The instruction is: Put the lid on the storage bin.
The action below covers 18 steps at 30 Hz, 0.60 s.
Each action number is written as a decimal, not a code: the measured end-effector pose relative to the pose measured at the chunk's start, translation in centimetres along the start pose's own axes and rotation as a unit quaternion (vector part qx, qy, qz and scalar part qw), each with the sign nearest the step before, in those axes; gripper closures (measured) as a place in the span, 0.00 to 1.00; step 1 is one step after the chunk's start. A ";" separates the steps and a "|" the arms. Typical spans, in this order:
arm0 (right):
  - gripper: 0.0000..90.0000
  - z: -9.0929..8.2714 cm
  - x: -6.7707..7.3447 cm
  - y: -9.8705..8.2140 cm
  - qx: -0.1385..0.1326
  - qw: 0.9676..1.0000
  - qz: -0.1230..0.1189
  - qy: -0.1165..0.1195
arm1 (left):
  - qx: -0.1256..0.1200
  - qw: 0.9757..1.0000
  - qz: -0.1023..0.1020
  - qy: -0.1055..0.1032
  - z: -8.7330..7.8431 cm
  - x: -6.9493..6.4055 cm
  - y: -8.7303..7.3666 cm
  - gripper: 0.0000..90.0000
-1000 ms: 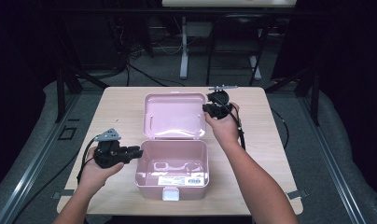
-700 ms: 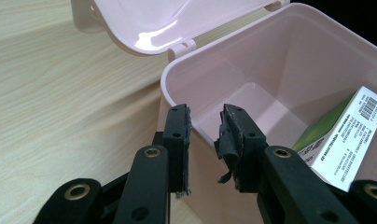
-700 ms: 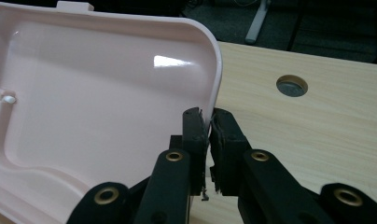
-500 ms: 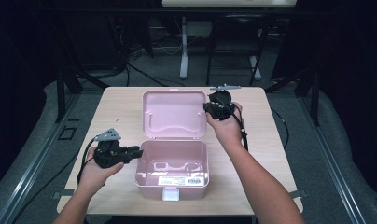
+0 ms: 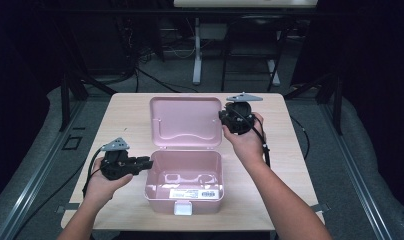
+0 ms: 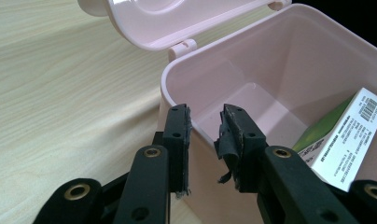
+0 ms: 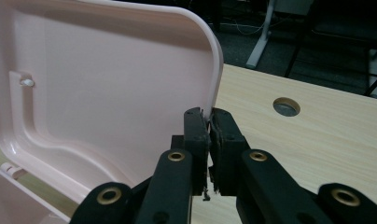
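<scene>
A: Note the right gripper (image 5: 229, 119): jaws pinched on the lid (image 5: 186, 122) of the pink box (image 5: 184, 181), at the lid's right edge. In the right gripper view the rim (image 7: 213, 74) runs down into the closed pads. The bite looks thin, right at the lip.

B: Risk, then?

A: My judgement: the smooth plastic edge slips out and the lid drops forward or flops back on its hinge (image 6: 183, 45). A pull off the hinge line could also twist the lid or drag the whole box across the table (image 5: 285, 165).

B: Left side?

A: Left gripper (image 5: 146, 163) straddles the box's left wall, one jaw inside, one outside. The left gripper view shows the pads apart with the wall between them; I cannot tell if they press it. If not, nothing steadies the box.

B: The box itself?

A: Glossy pale pink, rounded corners, white latch (image 5: 182, 208) at the near side, sitting at table centre. A small carton (image 6: 350, 135) lies inside.
</scene>
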State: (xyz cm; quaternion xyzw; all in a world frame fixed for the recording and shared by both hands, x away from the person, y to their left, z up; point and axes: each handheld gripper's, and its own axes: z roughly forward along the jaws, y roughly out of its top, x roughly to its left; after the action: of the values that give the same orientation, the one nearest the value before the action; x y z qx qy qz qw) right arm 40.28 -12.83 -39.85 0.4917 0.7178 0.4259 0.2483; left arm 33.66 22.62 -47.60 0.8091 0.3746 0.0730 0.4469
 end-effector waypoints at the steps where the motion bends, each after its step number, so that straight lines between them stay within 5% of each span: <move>1: 0.95 -0.1 0.1 0.0 -0.003 1.000 -0.001 0.000 | 0.000 1.000 0.001 0.000 0.0 0.0 0.0 0.80; 18: 0.96 -2.5 0.6 -1.1 -0.033 0.999 -0.001 0.016 | -0.001 1.000 0.000 0.001 0.0 0.0 0.0 0.80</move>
State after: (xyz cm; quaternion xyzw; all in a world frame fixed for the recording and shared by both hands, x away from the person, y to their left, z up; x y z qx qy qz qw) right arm 37.54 -13.34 -39.49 0.4755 0.7077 0.4573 0.2530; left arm 33.64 22.59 -47.61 0.8086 0.3751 0.0740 0.4472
